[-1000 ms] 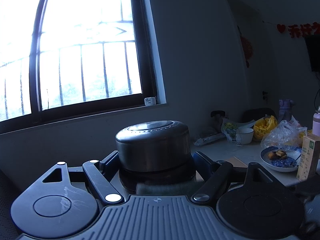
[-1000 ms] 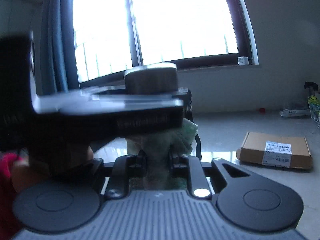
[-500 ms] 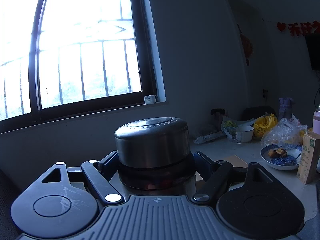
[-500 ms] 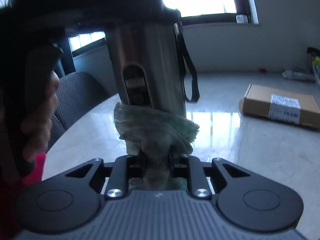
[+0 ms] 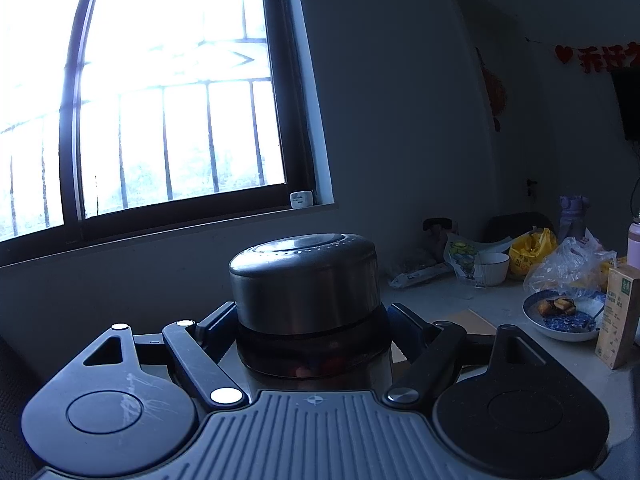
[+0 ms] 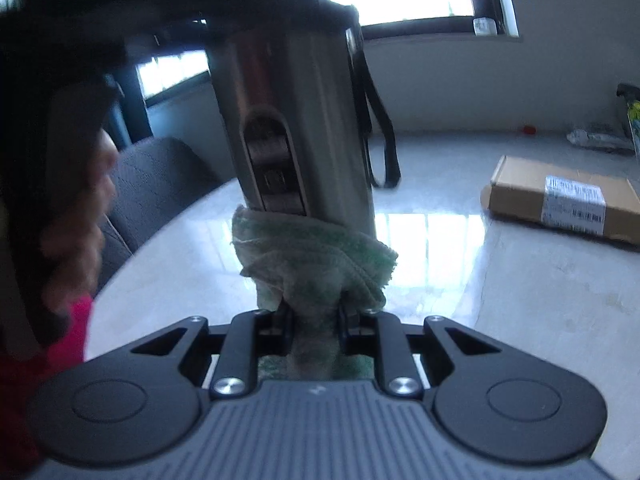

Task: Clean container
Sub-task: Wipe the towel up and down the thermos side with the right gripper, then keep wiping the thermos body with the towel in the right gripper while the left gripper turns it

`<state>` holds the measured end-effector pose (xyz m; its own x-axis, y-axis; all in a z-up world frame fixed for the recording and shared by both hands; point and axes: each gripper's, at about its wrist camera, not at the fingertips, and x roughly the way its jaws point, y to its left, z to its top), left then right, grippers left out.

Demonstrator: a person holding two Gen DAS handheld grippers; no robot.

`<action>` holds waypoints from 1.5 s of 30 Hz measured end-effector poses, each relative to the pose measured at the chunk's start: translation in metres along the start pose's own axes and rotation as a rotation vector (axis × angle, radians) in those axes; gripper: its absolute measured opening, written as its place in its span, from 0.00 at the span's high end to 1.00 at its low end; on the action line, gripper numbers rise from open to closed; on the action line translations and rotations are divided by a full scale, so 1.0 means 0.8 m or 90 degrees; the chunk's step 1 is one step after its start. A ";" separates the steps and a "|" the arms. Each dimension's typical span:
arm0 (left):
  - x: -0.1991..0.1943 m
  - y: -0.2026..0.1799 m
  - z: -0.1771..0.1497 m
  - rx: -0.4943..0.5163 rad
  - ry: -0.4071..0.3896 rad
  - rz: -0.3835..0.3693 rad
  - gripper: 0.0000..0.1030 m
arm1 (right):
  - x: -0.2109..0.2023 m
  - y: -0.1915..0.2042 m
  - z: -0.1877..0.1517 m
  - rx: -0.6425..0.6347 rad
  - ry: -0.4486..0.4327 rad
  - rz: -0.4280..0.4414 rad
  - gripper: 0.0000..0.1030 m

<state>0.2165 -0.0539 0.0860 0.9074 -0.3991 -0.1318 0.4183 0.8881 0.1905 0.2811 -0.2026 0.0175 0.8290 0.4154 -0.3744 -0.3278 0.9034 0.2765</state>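
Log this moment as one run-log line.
left tongs: shut on steel container | right tongs: shut on green cloth | cloth pressed against container's lower side | phase: wiping

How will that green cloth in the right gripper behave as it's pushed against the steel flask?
The green cloth looks floppy: it bunches in folds past the right gripper, so it probably moulds around the steel flask. The flask's polished wall looks slippery, yet the left gripper clamps it, likely keeping it steady.

window point(image 5: 172, 92) at 11 o'clock | blue plate of food point(image 5: 564, 314) at 3 o'clock | carton point(image 5: 618, 316) just right of plate | white bowl point(image 5: 494, 268), yellow bag point(image 5: 532, 248) at 2 o'clock | cardboard box point(image 6: 560, 200) on table point(image 6: 520, 300), 3 o'clock | grey chair point(image 6: 156, 176) at 9 o'clock
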 end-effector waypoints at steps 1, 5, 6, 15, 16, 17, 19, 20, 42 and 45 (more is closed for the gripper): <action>0.000 0.000 0.000 0.001 0.000 0.000 0.21 | -0.009 0.002 0.006 0.001 -0.015 0.004 0.80; 0.001 -0.001 0.000 0.001 -0.001 0.001 0.21 | -0.048 0.018 0.032 -0.022 -0.080 0.017 0.80; 0.000 -0.001 0.000 0.001 0.000 0.001 0.22 | -0.055 0.022 0.037 -0.028 -0.094 0.018 0.80; 0.000 -0.001 0.001 0.000 0.002 0.001 0.22 | -0.056 0.038 0.001 -0.032 -0.052 -0.003 0.80; 0.000 -0.001 0.001 0.000 0.002 0.001 0.22 | -0.053 0.040 -0.006 -0.033 -0.038 -0.006 0.80; -0.001 -0.001 0.001 0.000 0.002 0.001 0.22 | -0.050 0.041 -0.013 -0.031 -0.028 -0.008 0.80; 0.000 -0.001 0.001 0.000 0.002 0.001 0.22 | -0.046 0.042 -0.024 -0.026 -0.010 -0.009 0.80; 0.000 -0.001 0.001 0.000 0.001 0.001 0.22 | -0.043 0.041 -0.029 -0.024 0.000 -0.009 0.80; 0.006 0.002 0.001 0.000 0.001 0.001 0.22 | -0.098 0.073 -0.044 -0.033 0.003 0.017 0.80; 0.001 0.001 -0.002 0.000 -0.001 0.001 0.22 | -0.117 0.081 -0.027 -0.052 -0.028 0.022 0.80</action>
<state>0.2171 -0.0532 0.0843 0.9082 -0.3980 -0.1298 0.4167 0.8888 0.1906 0.1727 -0.1805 0.0509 0.8355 0.4426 -0.3257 -0.3902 0.8952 0.2153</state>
